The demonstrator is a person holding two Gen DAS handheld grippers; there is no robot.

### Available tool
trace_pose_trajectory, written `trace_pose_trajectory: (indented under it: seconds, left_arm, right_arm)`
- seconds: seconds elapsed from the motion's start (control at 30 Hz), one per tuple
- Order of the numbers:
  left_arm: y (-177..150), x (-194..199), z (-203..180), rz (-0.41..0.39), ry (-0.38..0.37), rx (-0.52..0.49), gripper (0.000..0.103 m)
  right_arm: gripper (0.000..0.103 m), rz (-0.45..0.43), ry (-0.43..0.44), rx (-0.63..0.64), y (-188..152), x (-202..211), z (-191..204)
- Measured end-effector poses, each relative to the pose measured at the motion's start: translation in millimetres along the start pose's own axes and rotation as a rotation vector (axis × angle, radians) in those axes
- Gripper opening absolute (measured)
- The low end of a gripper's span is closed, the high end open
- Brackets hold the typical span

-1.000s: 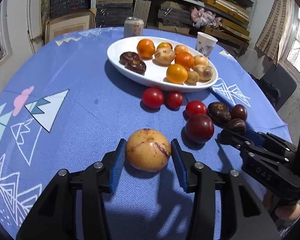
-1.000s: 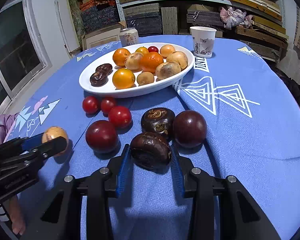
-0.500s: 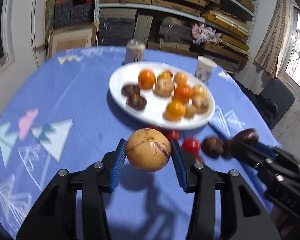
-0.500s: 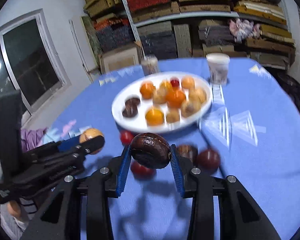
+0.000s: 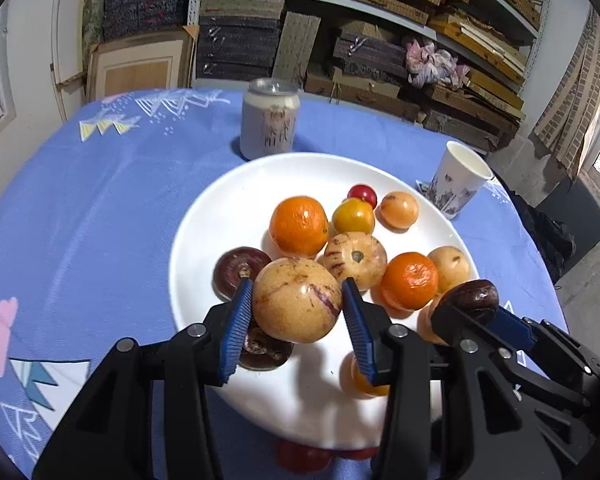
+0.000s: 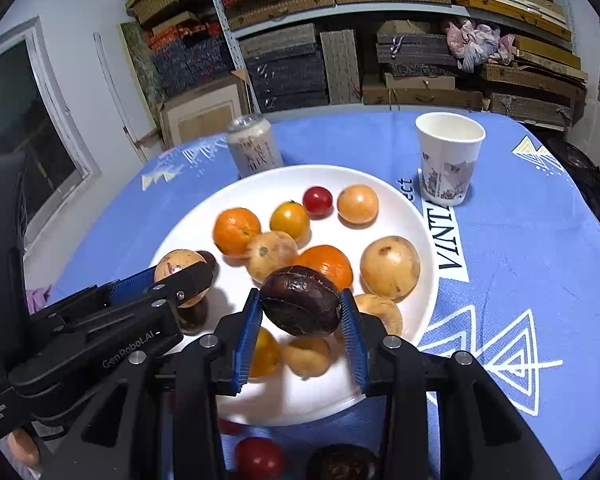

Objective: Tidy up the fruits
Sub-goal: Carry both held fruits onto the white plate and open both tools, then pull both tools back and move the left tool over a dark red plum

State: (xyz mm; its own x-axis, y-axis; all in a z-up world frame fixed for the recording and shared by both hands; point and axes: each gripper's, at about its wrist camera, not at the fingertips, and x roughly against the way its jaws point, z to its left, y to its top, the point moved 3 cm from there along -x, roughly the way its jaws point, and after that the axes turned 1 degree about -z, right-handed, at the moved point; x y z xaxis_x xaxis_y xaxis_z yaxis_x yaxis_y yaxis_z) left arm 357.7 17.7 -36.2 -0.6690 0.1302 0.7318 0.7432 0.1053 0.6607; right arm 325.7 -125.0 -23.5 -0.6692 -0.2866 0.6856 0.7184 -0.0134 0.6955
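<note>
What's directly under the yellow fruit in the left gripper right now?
Under the yellow fruit, held above the white plate, a dark brown fruit lies partly covered, with bare plate beside it. What lies straight below the fruit is hidden.

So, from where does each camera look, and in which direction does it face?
Left wrist: sits on the left gripper, looks down along its fingers at the white plate; its pads hold a yellow speckled fruit; the right gripper shows at right.
Right wrist: sits on the right gripper, holding a dark brown fruit; the left gripper shows at left.
Shared: plate, can, paper cup.
</note>
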Motion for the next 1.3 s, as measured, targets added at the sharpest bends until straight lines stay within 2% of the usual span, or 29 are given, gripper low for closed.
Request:
trace_pose_trajectory:
  seconds: [0.1, 0.17, 0.2, 0.23, 0.27, 0.3, 0.37, 0.43, 0.53, 0.63, 0.73, 0.9, 1.0, 1.07, 1.17, 1.3]
  left_arm:
    - [-4.1, -9.5, -3.2, 0.002, 0.001, -0.03, 0.047]
    - [-5.5, -8.9, -2.8, -0.015, 0.031, -0.042, 0.055]
    - [-5.0, -7.3, -1.2, -0.023, 0.036, -0.034, 0.063]
    - [-4.1, -5.7, 1.6, -0.028, 0.037, -0.024, 0.071]
    - [-3.1, -2.4, 5.9, -0.035, 0.033, -0.004, 0.075]
    - [-2.3, 1.7, 9.9, -0.042, 0.029, 0.013, 0.082]
    - [-2.4, 14.1, 17.9, -0.067, 0.033, 0.033, 0.085]
    - [-6.1, 30.4, 24.8, -0.095, 0.058, 0.036, 0.091]
    - [-19.0, 55.1, 34.4, -0.133, 0.083, 0.049, 0.092]
    - [-41.8, 76.6, 36.5, -0.151, 0.093, 0.055, 0.092]
    - [-74.1, 90.7, 26.0, -0.157, 0.092, 0.027, 0.093]
    - [-117.6, 94.1, -19.7, -0.108, 0.06, -0.153, 0.093]
    - [-133.2, 90.7, -43.5, -0.112, 0.081, -0.272, 0.093]
    - [-138.8, 86.7, -51.5, -0.112, 0.095, -0.313, 0.093]
    - [-138.0, 77.6, -49.3, -0.078, 0.094, -0.289, 0.093]
    - [-132.0, 69.5, -42.6, -0.039, 0.045, -0.21, 0.094]
  right_arm:
    - [0.041, 0.016, -0.009, 0.004, -3.0, -7.3, -3.5]
    - [0.044, 0.02, -0.006, -0.004, -3.7, -9.6, -6.5]
    - [0.046, 0.009, -0.007, -0.008, -3.6, -8.2, -7.3]
    - [0.052, -0.005, -0.013, -0.008, -3.2, -5.6, -7.7]
    - [0.064, -0.023, -0.021, -0.005, -2.8, -1.9, -8.0]
    - [0.07, -0.05, -0.028, 0.002, -2.1, 4.5, -8.4]
    - [0.084, -0.117, -0.048, 0.013, -1.2, 20.8, -9.1]
    - [0.092, -0.184, -0.067, 0.009, -0.4, 41.8, -10.8]
    - [0.1, -0.245, -0.067, -0.031, -2.9, 69.0, -15.9]
    - [0.1, -0.254, -0.056, -0.063, -16.8, 87.0, -23.7]
    - [0.1, -0.284, -0.109, -0.057, -35.3, 104.6, -30.0]
    - [0.1, -0.3, -0.169, -0.056, -70.3, 130.0, -44.7]
    - [0.1, -0.295, -0.17, -0.092, -81.3, 139.3, -56.3]
    - [0.1, -0.306, -0.162, -0.134, -82.3, 144.0, -64.6]
    - [0.1, -0.291, -0.132, -0.199, -80.9, 142.6, -75.8]
    - [0.1, -0.255, -0.1, -0.263, -84.1, 136.0, -84.2]
